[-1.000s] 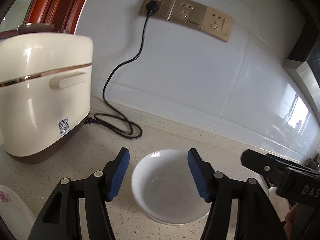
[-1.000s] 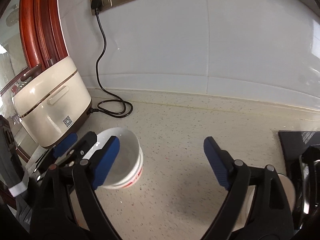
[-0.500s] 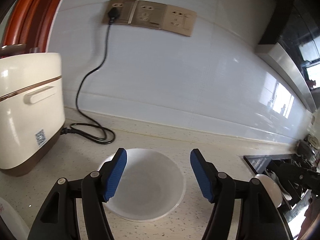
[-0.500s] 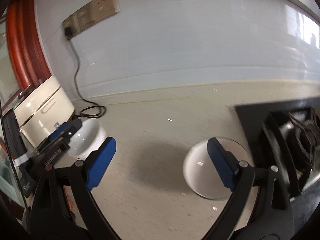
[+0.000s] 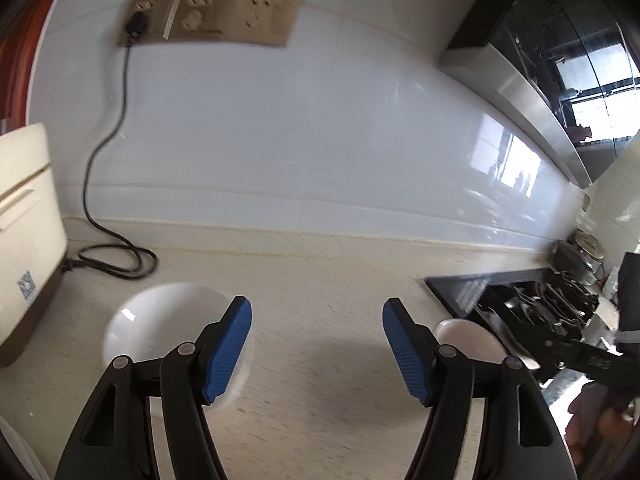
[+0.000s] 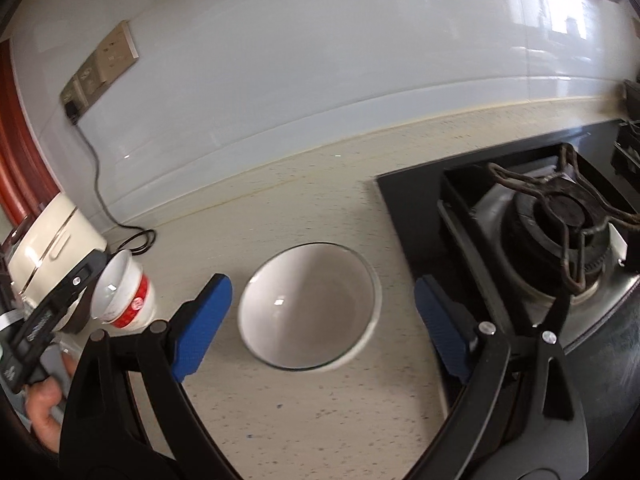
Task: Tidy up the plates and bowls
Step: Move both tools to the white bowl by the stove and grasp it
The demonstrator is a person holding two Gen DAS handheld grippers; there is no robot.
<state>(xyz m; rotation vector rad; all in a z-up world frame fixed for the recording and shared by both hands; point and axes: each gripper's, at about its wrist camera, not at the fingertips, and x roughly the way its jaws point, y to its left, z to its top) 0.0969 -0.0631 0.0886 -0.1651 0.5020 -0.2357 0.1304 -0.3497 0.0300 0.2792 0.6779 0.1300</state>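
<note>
A white bowl (image 6: 308,304) sits on the speckled counter just left of the stove. My right gripper (image 6: 320,324) is open and empty, its blue pads on either side of this bowl, slightly above it. A second white bowl with red marks on its side (image 6: 128,300) stands near the rice cooker; it also shows in the left wrist view (image 5: 160,320). My left gripper (image 5: 316,344) is open and empty, to the right of that bowl. The first bowl (image 5: 468,336) shows behind its right finger.
A cream rice cooker (image 5: 24,248) stands at the left with its black cord (image 5: 108,160) plugged into the wall sockets (image 5: 212,16). A black gas stove (image 6: 560,216) fills the right. A plate edge (image 5: 16,456) shows at bottom left.
My right gripper has swung right and down from the red-marked bowl to straddle the bowl by the stove. My left gripper has turned right, so the red-marked bowl is now at its left.
</note>
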